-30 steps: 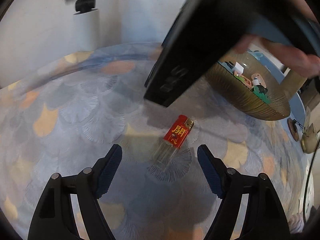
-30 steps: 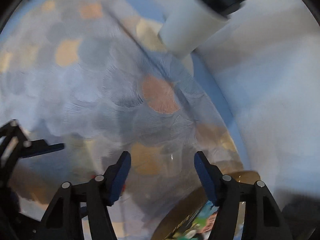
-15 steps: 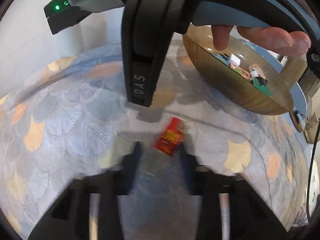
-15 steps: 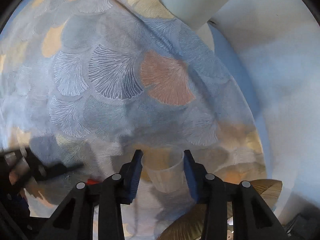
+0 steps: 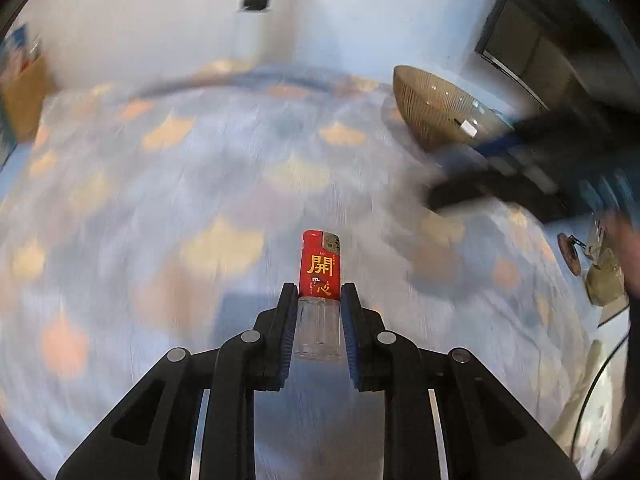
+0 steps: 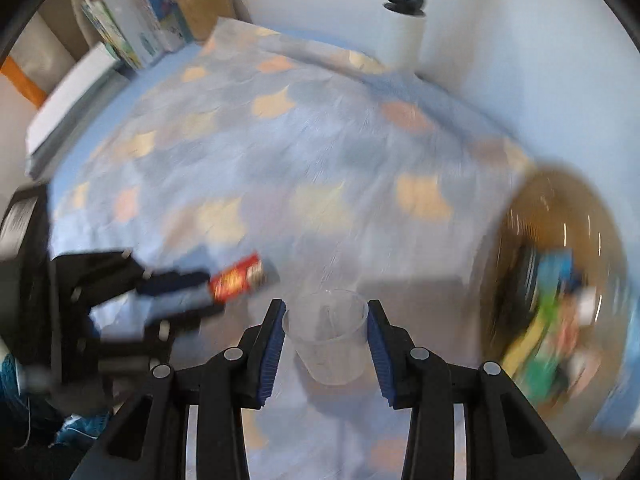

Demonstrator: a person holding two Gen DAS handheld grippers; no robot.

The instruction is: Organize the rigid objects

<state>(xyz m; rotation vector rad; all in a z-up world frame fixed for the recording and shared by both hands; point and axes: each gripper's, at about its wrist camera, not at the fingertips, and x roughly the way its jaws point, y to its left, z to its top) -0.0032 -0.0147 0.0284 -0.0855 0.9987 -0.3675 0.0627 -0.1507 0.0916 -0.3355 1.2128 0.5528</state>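
The left claw (image 5: 319, 304) is squeezed tight on a red lighter (image 5: 320, 268), holding it by its clear bottom part above the desk (image 5: 200, 184) with its blue patterned cloth. The right claw (image 6: 326, 326) is pinched on a clear plastic cup (image 6: 326, 336), also up off the desk. A brown bowl (image 5: 428, 108) with small things inside sits near the desk's far right edge.

Clear plastic cup (image 6: 326, 338), glossy red-labelled lighter (image 5: 320, 276), woven patterned tablecloth (image 5: 168, 184).
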